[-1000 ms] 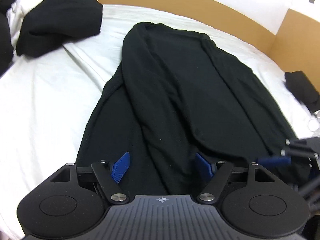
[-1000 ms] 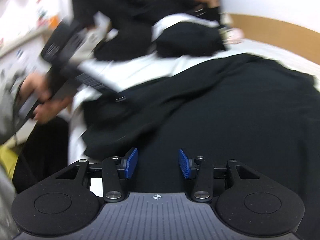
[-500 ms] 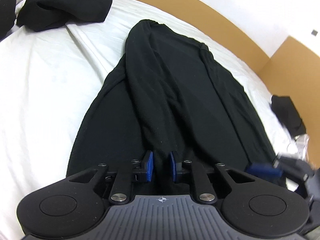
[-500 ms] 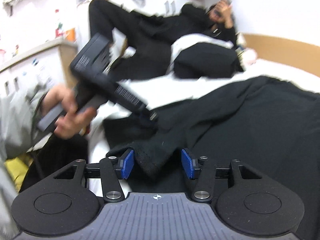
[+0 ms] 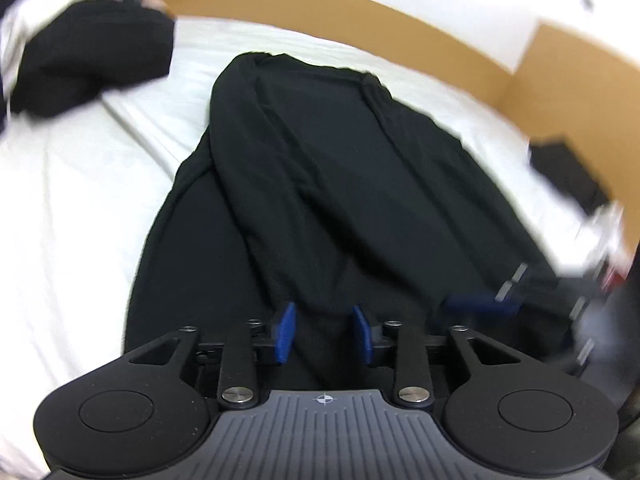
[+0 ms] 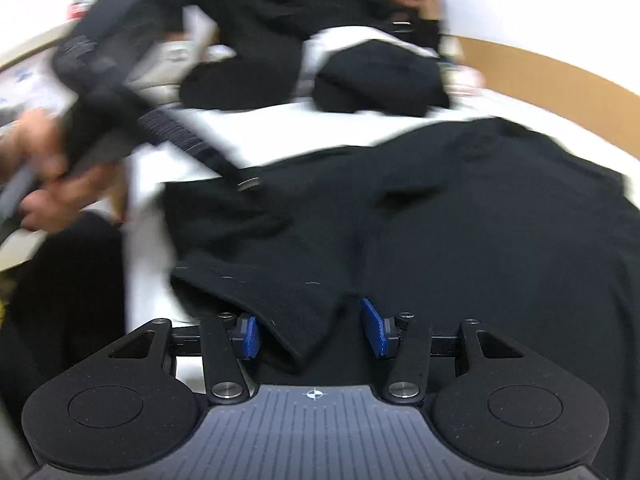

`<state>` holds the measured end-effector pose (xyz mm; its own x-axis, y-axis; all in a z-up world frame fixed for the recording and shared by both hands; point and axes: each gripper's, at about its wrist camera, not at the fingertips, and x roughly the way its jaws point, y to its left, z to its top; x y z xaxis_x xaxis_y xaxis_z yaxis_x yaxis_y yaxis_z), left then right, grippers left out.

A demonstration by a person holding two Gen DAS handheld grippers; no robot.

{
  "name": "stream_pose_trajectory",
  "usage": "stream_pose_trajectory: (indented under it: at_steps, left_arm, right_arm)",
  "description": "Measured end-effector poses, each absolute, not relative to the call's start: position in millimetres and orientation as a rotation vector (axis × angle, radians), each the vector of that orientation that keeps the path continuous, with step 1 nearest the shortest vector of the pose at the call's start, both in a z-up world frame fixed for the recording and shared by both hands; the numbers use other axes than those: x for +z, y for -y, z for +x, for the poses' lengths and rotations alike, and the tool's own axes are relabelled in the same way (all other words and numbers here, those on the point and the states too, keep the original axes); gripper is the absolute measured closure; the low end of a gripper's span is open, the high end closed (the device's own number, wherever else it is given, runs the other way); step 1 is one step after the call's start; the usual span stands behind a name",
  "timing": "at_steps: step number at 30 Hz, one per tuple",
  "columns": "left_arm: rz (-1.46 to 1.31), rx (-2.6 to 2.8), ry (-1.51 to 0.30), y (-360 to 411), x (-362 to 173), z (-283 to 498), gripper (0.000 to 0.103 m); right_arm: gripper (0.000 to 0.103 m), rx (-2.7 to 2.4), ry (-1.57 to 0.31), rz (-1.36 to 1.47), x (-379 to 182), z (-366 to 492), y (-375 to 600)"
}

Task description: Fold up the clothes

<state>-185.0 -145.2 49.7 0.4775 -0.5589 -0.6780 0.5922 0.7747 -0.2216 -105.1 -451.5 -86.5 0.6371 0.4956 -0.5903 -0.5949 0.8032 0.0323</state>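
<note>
Black cloth is filling the left wrist view: a long-sleeved garment (image 5: 340, 184) is lying lengthwise on the white sheet (image 5: 72, 208) of a bed, its sleeves folded in over the body. The left gripper (image 5: 325, 334) is being held low over the near hem, and its jaws are opening; the blue pads (image 5: 285, 332) are standing apart with dark cloth seen between them, but no pinch can be made out. A second black bundle (image 5: 88, 64) is resting at the far left of the sheet, and a brown board (image 5: 360, 12) is running behind the bed. The other gripper is appearing blurred at the right edge.

From the right wrist, the same garment (image 6: 480, 216) is being seen from its side. The right gripper (image 6: 314, 330) is closing, with a sleeve cuff (image 6: 296, 320) lying between the pads and covering part of the left one; the right pad is clear of the cloth. A hand (image 6: 52, 196) is gripping the left tool's handle at the left, blurred.
</note>
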Motion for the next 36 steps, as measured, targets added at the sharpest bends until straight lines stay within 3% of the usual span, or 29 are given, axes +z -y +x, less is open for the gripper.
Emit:
stream_pose_trajectory:
  at_steps: [1, 3, 4, 7, 10, 14, 19, 20, 21, 22, 23, 24, 26, 29, 31, 32, 33, 34, 36]
  left_arm:
    - [0.057, -0.708, -0.807, 144.0, 46.4, -190.1, 0.068]
    - [0.058, -0.711, -0.787, 138.4, 40.4, -198.1, 0.067]
    - [0.049, -0.713, -0.774, 135.3, 38.3, -199.4, 0.067]
    - [0.056, -0.714, -0.772, 135.3, 38.2, -198.1, 0.066]
    - [0.079, -0.692, -0.772, 138.4, 45.8, -196.2, 0.066]
    - [0.06, -0.692, -0.731, 137.9, 62.5, -184.8, 0.053]
    - [0.021, -0.729, -0.675, 155.1, 73.7, -158.5, 0.047]
    - [0.009, -0.727, -0.672, 159.4, 71.5, -152.1, 0.041]
    - [0.006, -0.706, -0.674, 163.7, 67.4, -146.1, 0.03]
    - [0.006, -0.675, -0.684, 167.3, 61.4, -139.8, 0.027]
    - [0.005, -0.652, -0.713, 168.8, 53.3, -134.3, 0.027]
    - [0.002, -0.633, -0.735, 169.4, 45.3, -129.8, 0.027]
    - [-0.007, -0.637, -0.724, 162.8, 31.6, -131.6, 0.025]
    - [0.09, -0.607, -0.656, 161.7, 25.0, -148.4, 0.024]
    - [0.111, -0.597, -0.657, 162.1, 24.5, -152.5, 0.017]
    - [0.112, -0.592, -0.661, 161.2, 24.3, -152.8, 0.018]
    - [0.113, -0.584, -0.658, 159.2, 23.8, -153.0, 0.015]
    - [0.109, -0.598, -0.659, 156.8, 23.3, -153.6, 0.014]
    - [0.138, -0.615, -0.652, 154.2, 21.7, -154.7, 0.012]
  right_arm:
    - [0.06, 0.611, -0.615, -0.152, -87.0, -107.4, 455.3]
    - [0.087, 0.571, -0.585, -0.156, -86.4, -117.1, 459.7]
    - [0.093, 0.523, -0.554, -0.16, -85.6, -122.8, 461.2]
    - [0.099, 0.526, -0.531, -0.135, -84.0, -134.0, 463.9]
    - [0.099, 0.631, -0.594, -0.152, -89.8, -138.5, 454.6]
    - [0.098, 0.65, -0.623, -0.11, -96.1, -141.6, 454.3]
    - [0.098, 0.651, -0.669, -0.039, -88.0, -153.4, 472.3]
    - [0.097, 0.636, -0.672, -0.034, -82.8, -155.3, 477.3]
    - [0.094, 0.607, -0.665, -0.027, -75.5, -155.7, 482.3]
    - [0.09, 0.568, -0.651, -0.012, -67.7, -154.9, 485.5]
    - [0.079, 0.533, -0.634, 0.006, -60.3, -151.5, 487.0]
    - [0.061, 0.503, -0.613, 0.027, -53.5, -143.7, 485.5]
    - [0.046, 0.453, -0.576, 0.061, -41.2, -126.4, 479.5]
    - [0.046, 0.477, -0.6, -0.002, -45.4, -79.6, 438.6]
    - [0.047, 0.479, -0.645, -0.045, -57.6, -45.7, 415.0]
    - [0.054, 0.471, -0.671, -0.052, -65.0, -33.7, 410.8]
    - [0.073, 0.457, -0.697, -0.059, -72.5, -23.0, 407.5]
    - [0.081, 0.431, -0.709, -0.066, -78.7, -17.9, 407.1]
    - [0.084, 0.371, -0.69, -0.074, -84.6, -20.8, 413.3]
